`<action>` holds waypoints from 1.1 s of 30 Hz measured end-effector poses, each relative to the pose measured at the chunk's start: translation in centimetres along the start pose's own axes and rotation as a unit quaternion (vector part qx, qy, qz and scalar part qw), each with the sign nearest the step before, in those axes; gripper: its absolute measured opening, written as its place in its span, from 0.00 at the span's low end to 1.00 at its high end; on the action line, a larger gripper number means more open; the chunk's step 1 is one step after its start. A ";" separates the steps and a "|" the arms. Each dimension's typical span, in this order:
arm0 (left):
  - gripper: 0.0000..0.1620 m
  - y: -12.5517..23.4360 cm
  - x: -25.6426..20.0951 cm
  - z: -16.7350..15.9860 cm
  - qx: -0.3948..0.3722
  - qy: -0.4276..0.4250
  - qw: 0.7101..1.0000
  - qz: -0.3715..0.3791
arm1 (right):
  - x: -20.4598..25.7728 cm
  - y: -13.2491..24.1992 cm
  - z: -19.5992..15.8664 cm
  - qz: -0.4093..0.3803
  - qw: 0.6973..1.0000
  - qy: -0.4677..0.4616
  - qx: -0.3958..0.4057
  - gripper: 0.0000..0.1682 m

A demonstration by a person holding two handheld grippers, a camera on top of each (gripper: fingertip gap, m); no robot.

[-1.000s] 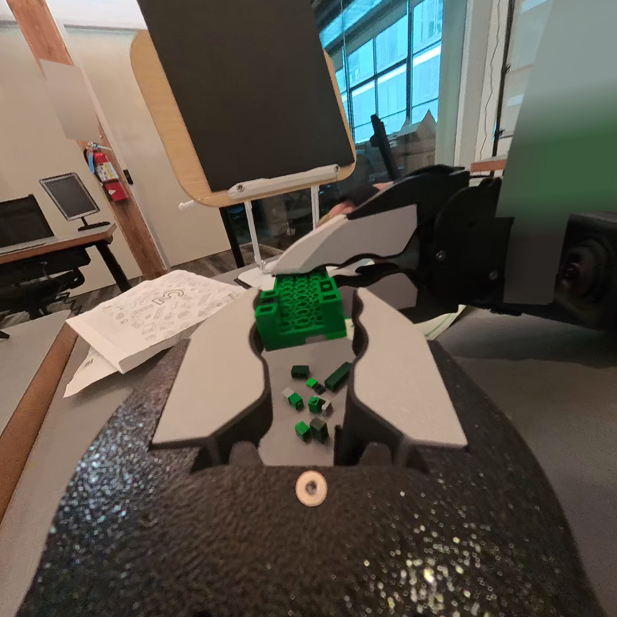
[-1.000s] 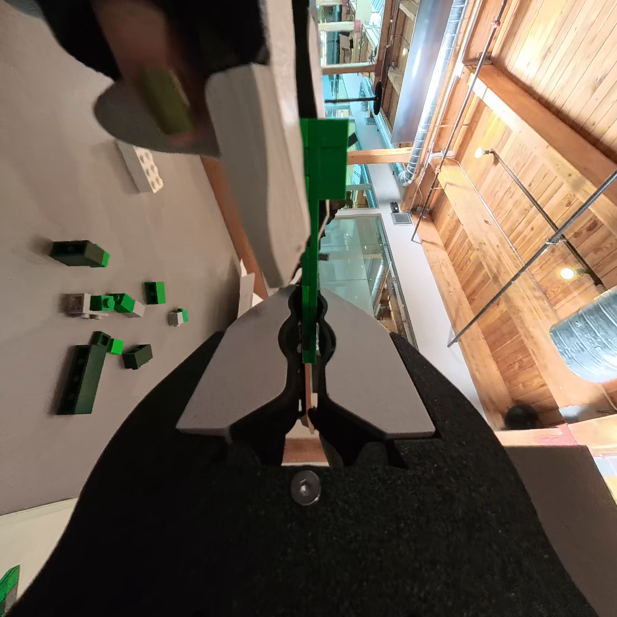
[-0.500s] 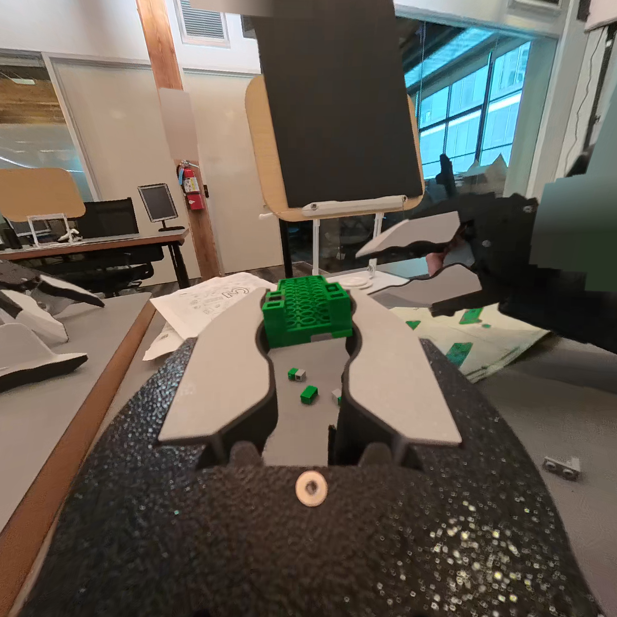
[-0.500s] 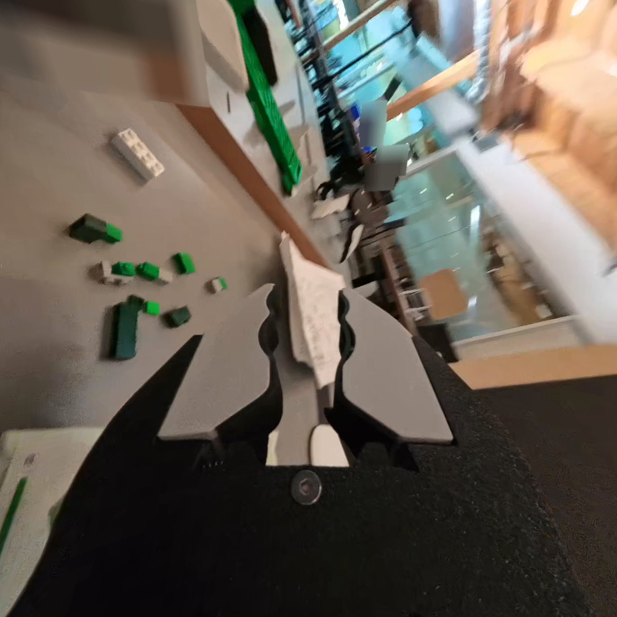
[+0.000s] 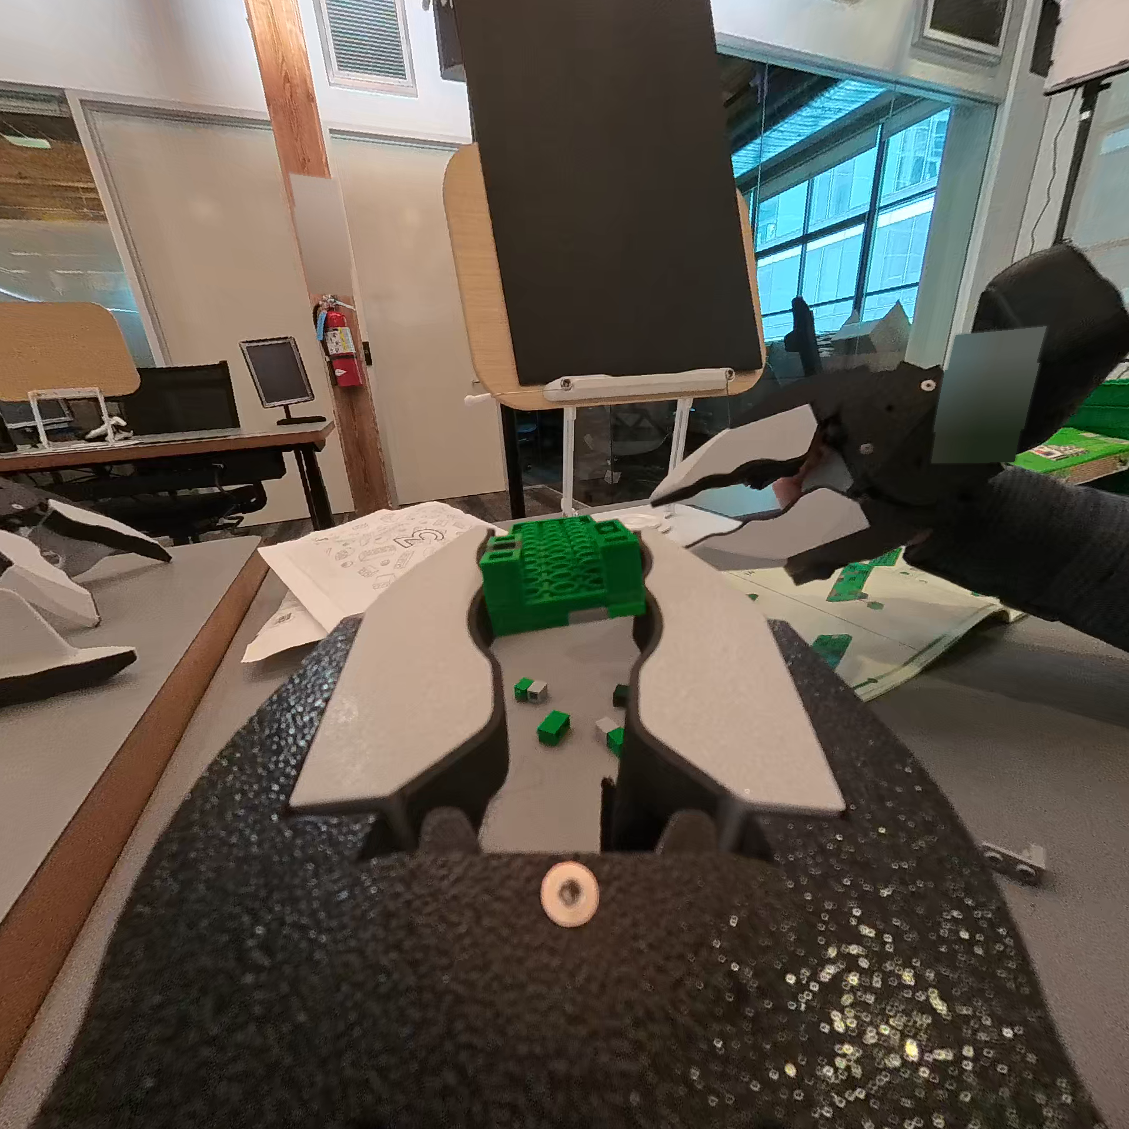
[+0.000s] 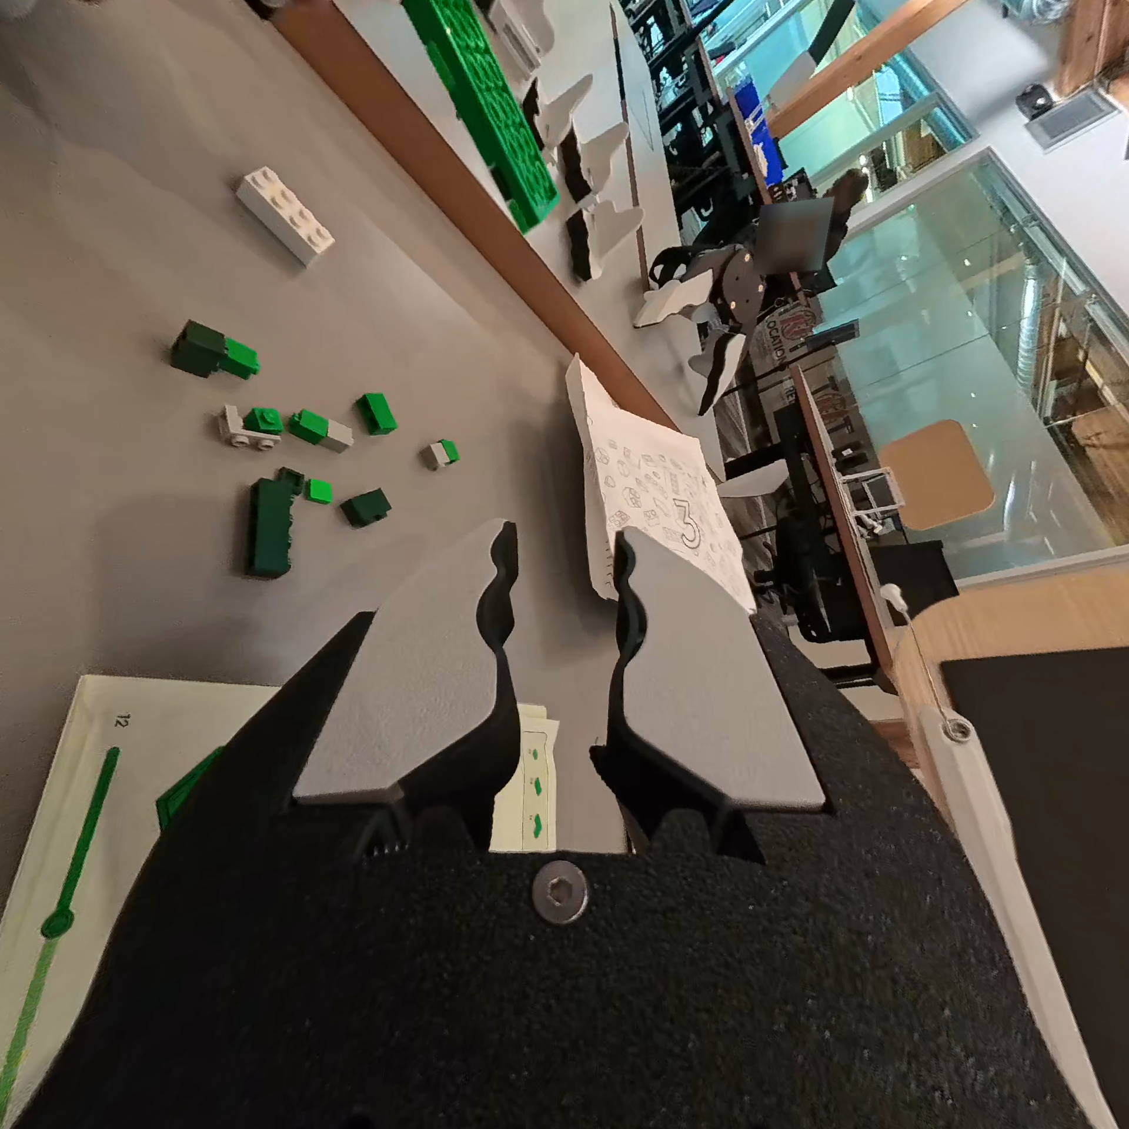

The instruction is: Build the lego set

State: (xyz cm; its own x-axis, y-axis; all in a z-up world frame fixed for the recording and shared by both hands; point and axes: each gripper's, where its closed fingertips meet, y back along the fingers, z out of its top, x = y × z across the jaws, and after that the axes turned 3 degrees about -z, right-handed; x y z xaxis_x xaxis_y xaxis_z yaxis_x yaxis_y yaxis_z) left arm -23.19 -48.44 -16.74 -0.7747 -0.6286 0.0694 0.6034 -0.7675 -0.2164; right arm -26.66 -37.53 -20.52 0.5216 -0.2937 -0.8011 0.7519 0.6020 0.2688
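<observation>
My left gripper (image 5: pixel 562 589) is shut on a green lego assembly (image 5: pixel 562 574), held above the grey table with its tubed underside facing the camera. The assembly also shows edge-on at the top of the right wrist view (image 6: pixel 489 110). My right gripper (image 6: pixel 565 537) is open and empty, tilted sideways over the table; in the left wrist view it (image 5: pixel 702 513) hangs to the right of the assembly, apart from it. Loose pieces lie on the table: a white brick (image 6: pixel 284 214), a long dark green brick (image 6: pixel 269 528), and several small green and grey pieces (image 6: pixel 317 427).
An open instruction booklet (image 6: pixel 91 794) lies under my right gripper. A printed white paper bag (image 6: pixel 660 501) lies by the table's wooden edge (image 5: pixel 122 763). Spare gripper fingers (image 5: pixel 49 611) sit on the neighbouring table. A dark board on a stand (image 5: pixel 611 214) rises behind. Left tips to right tips: about 12 centimetres. About 8 centimetres separates my right fingertips from the long dark green brick (image 6: pixel 269 528).
My right gripper has let go of the green assembly, opened and swung away to the right. My left gripper keeps the assembly and has tilted up to a more level view.
</observation>
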 end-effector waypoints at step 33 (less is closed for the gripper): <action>0.26 -0.4 -0.8 0.0 -0.013 -0.011 1.000 -0.005 | 2.7 15.9 -8.1 -0.207 0.950 -0.201 0.123 0.00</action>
State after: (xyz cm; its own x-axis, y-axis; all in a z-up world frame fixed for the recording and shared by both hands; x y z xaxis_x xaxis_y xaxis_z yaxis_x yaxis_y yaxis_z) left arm -22.81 -47.57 -16.74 -0.7756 -0.6244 0.0927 0.5909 -0.7698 -0.2414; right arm -16.56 -22.80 -22.77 0.2352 -0.7566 -0.6101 0.9717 0.1961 0.1315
